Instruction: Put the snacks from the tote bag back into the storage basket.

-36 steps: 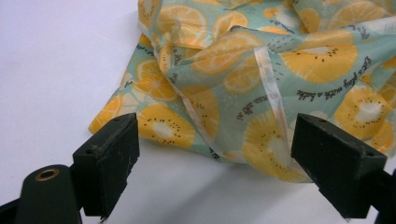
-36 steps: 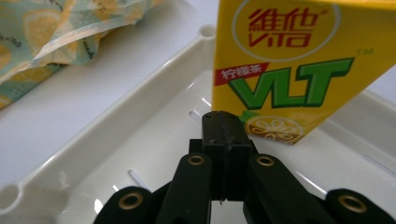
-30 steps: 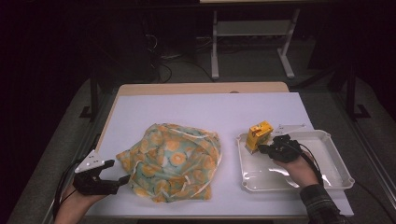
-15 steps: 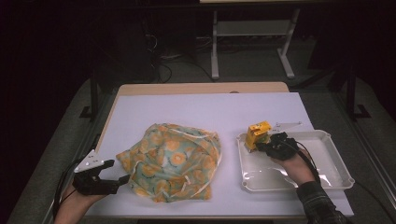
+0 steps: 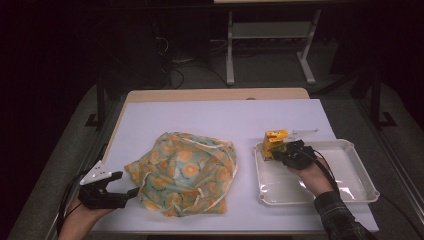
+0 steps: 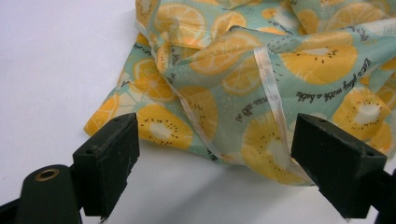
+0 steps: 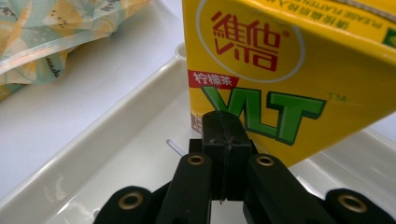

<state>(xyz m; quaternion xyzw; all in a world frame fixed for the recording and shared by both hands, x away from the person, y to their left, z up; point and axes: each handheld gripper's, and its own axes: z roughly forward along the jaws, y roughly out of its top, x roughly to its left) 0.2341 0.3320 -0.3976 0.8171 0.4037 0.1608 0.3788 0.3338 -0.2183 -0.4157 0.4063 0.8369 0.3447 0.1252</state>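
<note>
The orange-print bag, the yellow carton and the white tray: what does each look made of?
Orange-print bag: thin, slightly glossy synthetic fabric or film, judging by crisp creases and a satin-like edge ribbon; which one is unclear. Yellow carton: coated paperboard, with sharp folded edges and a smooth printed face. White tray: likely moulded plastic, semi-gloss, with rounded rim and soft reflections.
</note>
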